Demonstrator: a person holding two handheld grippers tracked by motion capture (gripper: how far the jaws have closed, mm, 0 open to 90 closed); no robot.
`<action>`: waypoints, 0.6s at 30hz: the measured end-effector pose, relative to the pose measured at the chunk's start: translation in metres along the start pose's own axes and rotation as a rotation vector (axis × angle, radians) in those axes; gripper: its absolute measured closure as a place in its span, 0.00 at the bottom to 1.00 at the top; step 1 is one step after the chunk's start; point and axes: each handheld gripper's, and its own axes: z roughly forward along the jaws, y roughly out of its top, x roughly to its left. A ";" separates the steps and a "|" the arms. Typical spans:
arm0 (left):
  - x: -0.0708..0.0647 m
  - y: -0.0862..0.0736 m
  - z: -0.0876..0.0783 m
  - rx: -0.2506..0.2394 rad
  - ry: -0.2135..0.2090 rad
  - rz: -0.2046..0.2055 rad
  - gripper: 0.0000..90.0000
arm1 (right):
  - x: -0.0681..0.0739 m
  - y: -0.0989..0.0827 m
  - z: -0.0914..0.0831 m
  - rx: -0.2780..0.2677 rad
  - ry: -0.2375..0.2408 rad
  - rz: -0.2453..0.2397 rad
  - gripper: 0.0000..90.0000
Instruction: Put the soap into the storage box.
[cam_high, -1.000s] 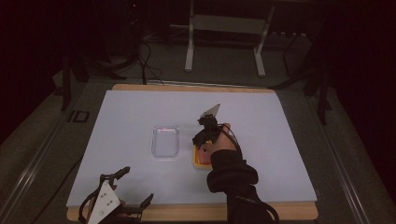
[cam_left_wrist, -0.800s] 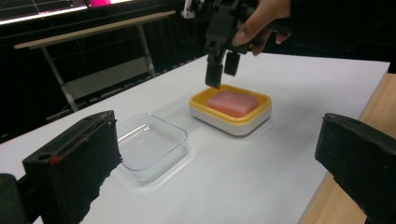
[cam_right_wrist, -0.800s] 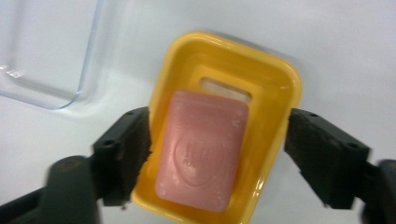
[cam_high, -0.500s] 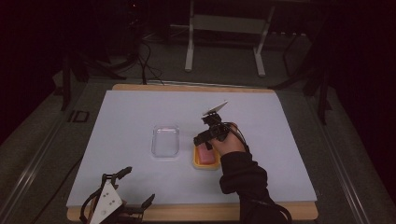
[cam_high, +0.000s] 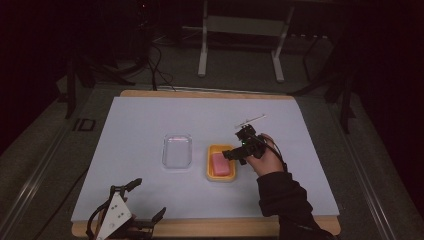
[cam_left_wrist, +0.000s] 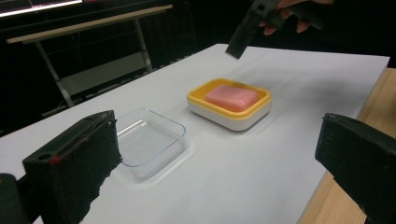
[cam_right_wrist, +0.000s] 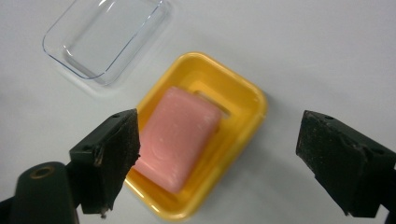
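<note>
The right gripper (cam_high: 235, 154), jaws just opened and holding nothing, hovers above the pink soap (cam_right_wrist: 177, 137) in its yellow dish (cam_high: 214, 175). The clear lid (cam_high: 177, 151) lies at the dish's nine o'clock. The left gripper (cam_high: 142, 200), apparently spread too, rests at seven o'clock.

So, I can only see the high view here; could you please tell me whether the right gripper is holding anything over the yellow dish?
Observer: No. In the right gripper view the right gripper is open, nothing between its fingers, and the pink soap lies below in the yellow dish.
Operator: Thank you. Does the dish have anything under the soap?
Observer: Yes, a slot in the dish floor shows beside the soap.
Operator: And is the clear tray empty?
Observer: Yes, the left gripper view shows the clear tray empty, standing apart from the dish on the white table cover.
</note>
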 end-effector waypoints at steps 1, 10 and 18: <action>0.000 0.000 0.000 0.001 0.000 0.000 0.00 | -0.002 -0.002 -0.004 -0.015 -0.005 -0.003 0.15; -0.001 0.000 0.001 0.005 0.003 -0.001 0.00 | -0.023 -0.029 -0.024 -0.053 -0.058 -0.018 0.15; -0.001 0.000 0.001 0.007 0.006 -0.003 0.00 | -0.040 -0.053 -0.036 -0.094 -0.097 -0.009 0.14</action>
